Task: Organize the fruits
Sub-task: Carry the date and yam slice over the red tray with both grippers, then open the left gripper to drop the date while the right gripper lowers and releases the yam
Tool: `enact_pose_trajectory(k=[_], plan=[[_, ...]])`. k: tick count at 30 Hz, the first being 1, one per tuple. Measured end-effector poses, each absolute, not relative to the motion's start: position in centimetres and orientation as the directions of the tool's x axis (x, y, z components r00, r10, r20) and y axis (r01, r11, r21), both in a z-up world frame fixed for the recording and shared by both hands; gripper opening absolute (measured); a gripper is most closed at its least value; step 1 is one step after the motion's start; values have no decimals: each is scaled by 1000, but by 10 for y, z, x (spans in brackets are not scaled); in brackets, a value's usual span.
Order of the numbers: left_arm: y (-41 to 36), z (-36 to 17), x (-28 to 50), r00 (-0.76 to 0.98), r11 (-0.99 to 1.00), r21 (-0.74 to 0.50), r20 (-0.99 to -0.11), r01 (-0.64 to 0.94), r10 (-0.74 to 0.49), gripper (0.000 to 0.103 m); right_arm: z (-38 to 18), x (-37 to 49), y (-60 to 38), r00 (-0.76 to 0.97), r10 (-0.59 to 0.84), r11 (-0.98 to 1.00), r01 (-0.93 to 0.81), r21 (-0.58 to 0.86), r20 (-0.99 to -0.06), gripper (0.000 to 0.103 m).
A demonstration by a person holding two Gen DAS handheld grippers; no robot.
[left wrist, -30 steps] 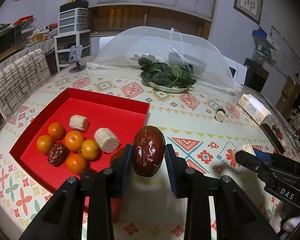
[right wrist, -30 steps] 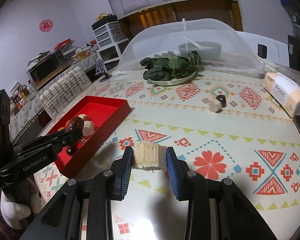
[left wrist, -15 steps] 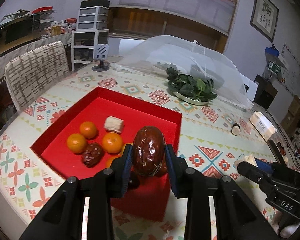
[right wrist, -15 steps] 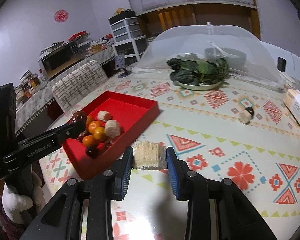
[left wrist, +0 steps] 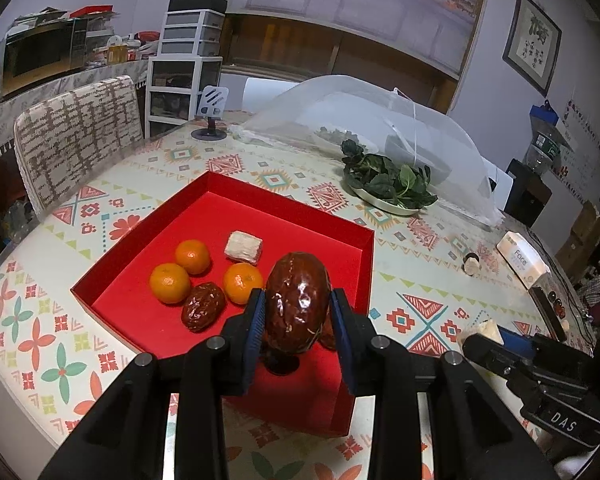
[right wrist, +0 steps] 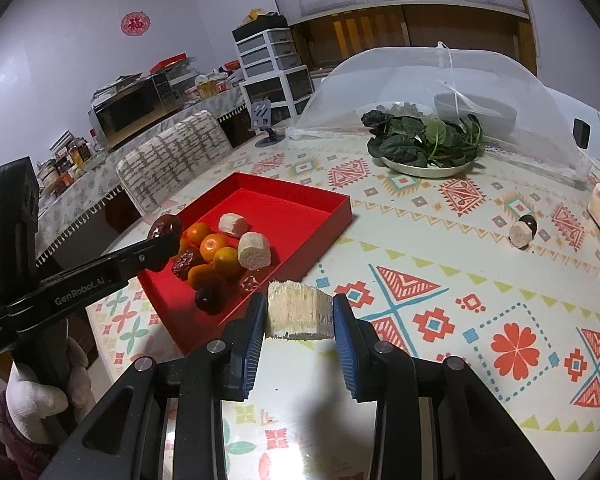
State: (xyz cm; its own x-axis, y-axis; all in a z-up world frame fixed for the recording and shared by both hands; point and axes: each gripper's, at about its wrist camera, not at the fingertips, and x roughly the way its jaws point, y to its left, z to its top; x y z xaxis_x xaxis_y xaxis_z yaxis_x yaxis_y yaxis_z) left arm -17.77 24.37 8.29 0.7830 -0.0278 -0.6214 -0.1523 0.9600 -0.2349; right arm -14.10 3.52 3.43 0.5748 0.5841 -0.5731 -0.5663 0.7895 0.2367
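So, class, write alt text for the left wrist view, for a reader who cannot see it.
The left gripper holds a glossy dark red date above the near corner of a red tray. In the tray lie three small oranges, another date and a pale cut chunk, on a patterned table.

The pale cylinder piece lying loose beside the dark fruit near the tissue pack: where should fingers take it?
Grip the pale cylinder piece across its curved sides, coming from above on the side away from the dark fruit, which touches it.
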Motion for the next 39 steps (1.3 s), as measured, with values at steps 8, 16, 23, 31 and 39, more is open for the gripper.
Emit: enact_pose_trajectory(k=[8,16,23,31,39], plan=[[251,89,-185,792,959,-226,-611,-173,-1,32,30,-148,39,550,608,769,-587,252,-573,36],[267,89,-187,789,948,-231,-613,-219,33,32,26,-146,37,538,618,762,-590,267,-574,36],[283,87,-191,785,939,-226,-616,-259,69,32,26,-146,46,518,629,745,-614,260,-580,36],[309,79,-199,773,921,-240,-628,-305,92,32,28,-147,86,461,656,694,-681,235,-598,36],[310,80,-196,772,927,-235,-630,-293,84,32,27,-148,112,427,673,665,-708,239,-604,36]])
